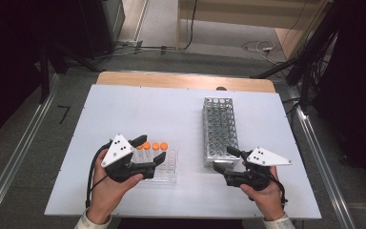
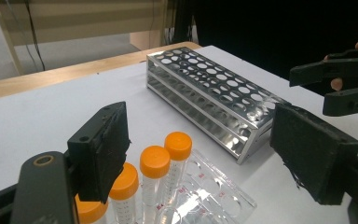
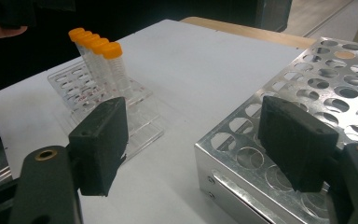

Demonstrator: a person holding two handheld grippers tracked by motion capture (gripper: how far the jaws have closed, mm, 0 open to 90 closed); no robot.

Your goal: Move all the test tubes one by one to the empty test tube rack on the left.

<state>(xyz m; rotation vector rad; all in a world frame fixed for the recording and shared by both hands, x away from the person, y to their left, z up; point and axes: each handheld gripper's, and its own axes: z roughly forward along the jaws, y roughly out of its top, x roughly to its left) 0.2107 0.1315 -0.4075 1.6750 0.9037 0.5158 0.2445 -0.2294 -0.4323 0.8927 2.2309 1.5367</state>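
From the high view, the left claw (image 1: 147, 149) hangs over a clear plastic rack (image 1: 167, 168) near the front of the white tabletop (image 1: 138, 109), and its jaws stand wide apart with nothing between them. Four tubes with orange caps (image 1: 151, 146) stand upright in a row at the far side of that rack, right by the claw. The right claw (image 1: 225, 160) is spread wide too and holds nothing; it sits at the near end of a long metal rack (image 1: 219, 129) full of empty holes. In the left gripper view, the tubes (image 2: 154, 179) stand between the two black jaws and a bit below them, with one jaw close over the nearest caps, not pinching any. The metal rack (image 2: 214, 100) lies farther back, and the other claw (image 2: 342, 86) waits beyond it. In the right gripper view, one jaw hangs over the corner of the metal rack (image 3: 279, 140) and the tubes (image 3: 98, 60) stand well apart in the clear rack (image 3: 116, 116). The tubes look light, thin and smooth, so they may slip or tip. I think the best place to pinch one is just under its cap, with a soft squeeze, then lift it straight up.
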